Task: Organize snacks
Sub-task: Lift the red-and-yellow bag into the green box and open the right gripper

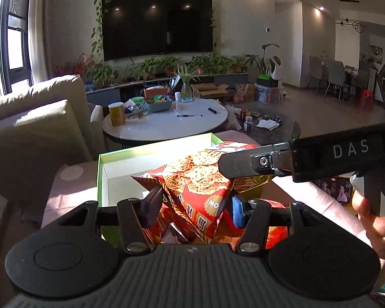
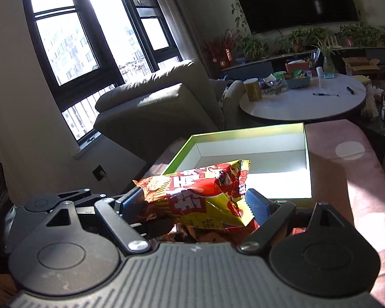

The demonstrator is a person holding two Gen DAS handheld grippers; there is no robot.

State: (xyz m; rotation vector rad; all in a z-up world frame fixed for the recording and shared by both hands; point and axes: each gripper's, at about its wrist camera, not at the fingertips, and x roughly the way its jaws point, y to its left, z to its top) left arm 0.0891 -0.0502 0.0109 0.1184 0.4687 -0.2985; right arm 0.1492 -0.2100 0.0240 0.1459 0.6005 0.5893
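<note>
A red snack packet (image 1: 200,179) printed with noodles sits between the pads of my left gripper (image 1: 195,202), which is shut on it just above several more red packets (image 1: 277,231). In the right wrist view, my right gripper (image 2: 195,200) stands wide, its blue pads pressing both ends of a red and yellow snack packet (image 2: 200,195). One finger of the right gripper (image 1: 243,165) crosses the left wrist view from the right. Ahead of both lies an open green box (image 1: 100,174) (image 2: 306,154) with a white inside and nothing in the part that shows.
The box rests on a pink spotted cloth (image 2: 346,179). Beyond it stand a round white table (image 1: 166,125) (image 2: 302,105) with a jar, pens and a tray, and a beige armchair (image 1: 38,128) at the left. A person's hand (image 1: 377,225) holds the right gripper's handle.
</note>
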